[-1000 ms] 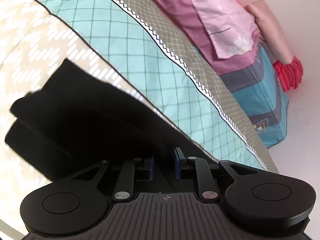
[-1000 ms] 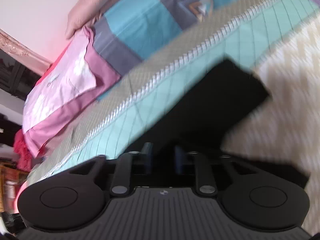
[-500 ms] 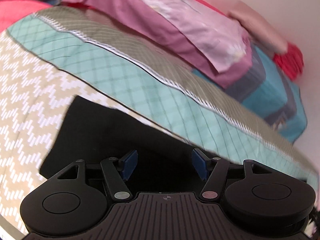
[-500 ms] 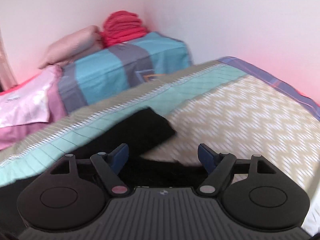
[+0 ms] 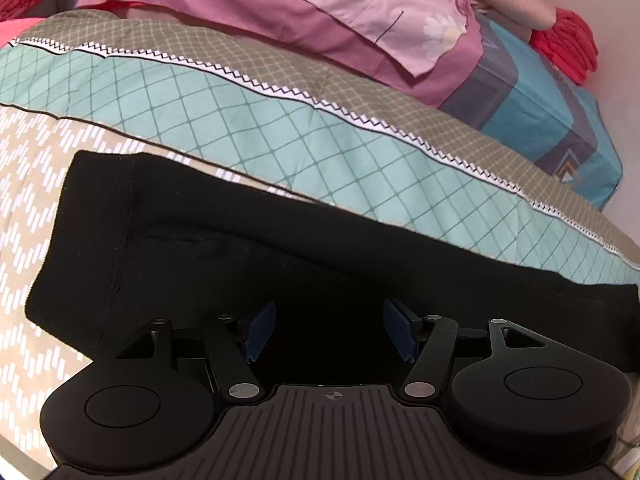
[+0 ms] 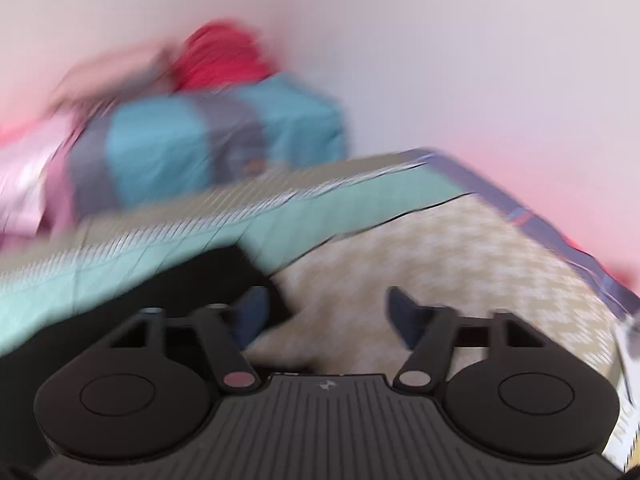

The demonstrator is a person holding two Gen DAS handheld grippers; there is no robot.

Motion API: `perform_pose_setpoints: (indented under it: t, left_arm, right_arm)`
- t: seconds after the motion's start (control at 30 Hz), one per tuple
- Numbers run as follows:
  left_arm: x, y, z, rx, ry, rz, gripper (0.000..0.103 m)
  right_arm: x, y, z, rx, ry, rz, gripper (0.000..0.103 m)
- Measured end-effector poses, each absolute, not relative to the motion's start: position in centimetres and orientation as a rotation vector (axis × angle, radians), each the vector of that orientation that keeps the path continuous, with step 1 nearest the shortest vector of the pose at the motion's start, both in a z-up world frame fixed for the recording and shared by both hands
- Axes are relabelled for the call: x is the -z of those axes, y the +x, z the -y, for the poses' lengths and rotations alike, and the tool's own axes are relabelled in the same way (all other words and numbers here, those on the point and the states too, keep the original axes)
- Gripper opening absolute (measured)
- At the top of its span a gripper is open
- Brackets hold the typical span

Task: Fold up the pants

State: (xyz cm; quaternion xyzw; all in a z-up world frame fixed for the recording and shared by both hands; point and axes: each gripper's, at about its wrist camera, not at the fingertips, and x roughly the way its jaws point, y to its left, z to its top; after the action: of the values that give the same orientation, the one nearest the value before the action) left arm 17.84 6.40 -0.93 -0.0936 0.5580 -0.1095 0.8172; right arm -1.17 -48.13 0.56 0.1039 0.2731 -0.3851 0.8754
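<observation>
Black pants lie flat in a long folded band across the patterned bedspread. My left gripper hangs over the middle of the band, jaws apart, blue pads clear of the cloth. In the blurred right wrist view one end of the pants lies at lower left. My right gripper stands beside that end over the beige zigzag cover; its jaws are opening and nothing is between them.
Pink bedding, a blue and grey folded quilt and a red bundle are piled at the head of the bed. A pale wall runs along the bed's far side. The bed's purple-trimmed edge lies to the right.
Both grippers let go of the pants and their jaws went from shut to wide apart. The left one pulled back over the flat band; the right one swung right, off the pants' end.
</observation>
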Motion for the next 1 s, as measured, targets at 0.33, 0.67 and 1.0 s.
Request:
perform_pose_setpoints:
  t: [0.33,0.67,1.0]
  left_arm:
    - [2.5,18.0,-6.3,0.191,-0.180,-1.221,0.103]
    - [3.2,17.6,-6.2,0.210,-0.127,-1.228,0.103]
    - [3.7,17.6,-5.9,0.221,-0.105,-1.228,0.103]
  right_arm:
    - [-0.6,-5.7,44.6,0.511,0.150,-0.596,0.082]
    - [1.2,-1.5,46.4,0.420,0.048,-0.751,0.055]
    - [-1.9,3.3,51.1,0.326,0.200,-0.699,0.019]
